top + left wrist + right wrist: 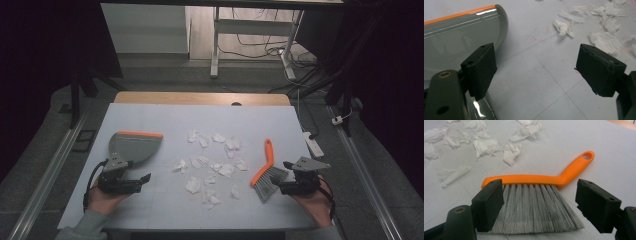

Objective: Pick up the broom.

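At the left my left gripper rests low on the white table sheet, its jaws spread wide with nothing between them. Just beside it lies the grey plastic dustpan with an orange lip, flat on the sheet, its curved side next to one of my fingertips. In the middle lie scattered scraps of crumpled white tissue. At the right my right gripper also stands apart and empty, its jaws on either side of the grey bristles of the orange-handled hand brush, which lies flat.
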The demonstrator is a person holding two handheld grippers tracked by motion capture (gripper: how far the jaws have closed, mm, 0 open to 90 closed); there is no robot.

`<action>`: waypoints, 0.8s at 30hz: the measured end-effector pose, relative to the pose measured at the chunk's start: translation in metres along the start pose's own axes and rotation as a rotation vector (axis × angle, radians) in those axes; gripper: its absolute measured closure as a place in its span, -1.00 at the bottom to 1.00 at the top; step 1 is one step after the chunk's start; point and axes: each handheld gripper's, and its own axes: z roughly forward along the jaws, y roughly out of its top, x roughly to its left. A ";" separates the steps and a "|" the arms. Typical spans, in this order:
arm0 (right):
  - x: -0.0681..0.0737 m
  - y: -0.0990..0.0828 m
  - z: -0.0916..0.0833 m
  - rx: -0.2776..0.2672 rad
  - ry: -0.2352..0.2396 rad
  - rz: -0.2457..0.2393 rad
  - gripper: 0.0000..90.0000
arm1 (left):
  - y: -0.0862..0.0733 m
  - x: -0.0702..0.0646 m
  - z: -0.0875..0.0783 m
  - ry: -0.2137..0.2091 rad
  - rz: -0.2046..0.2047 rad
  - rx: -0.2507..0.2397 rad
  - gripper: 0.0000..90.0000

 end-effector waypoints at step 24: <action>0.004 0.002 -0.001 0.025 0.008 -0.004 -0.45 | 0.000 0.000 0.002 0.009 0.014 -0.002 -0.61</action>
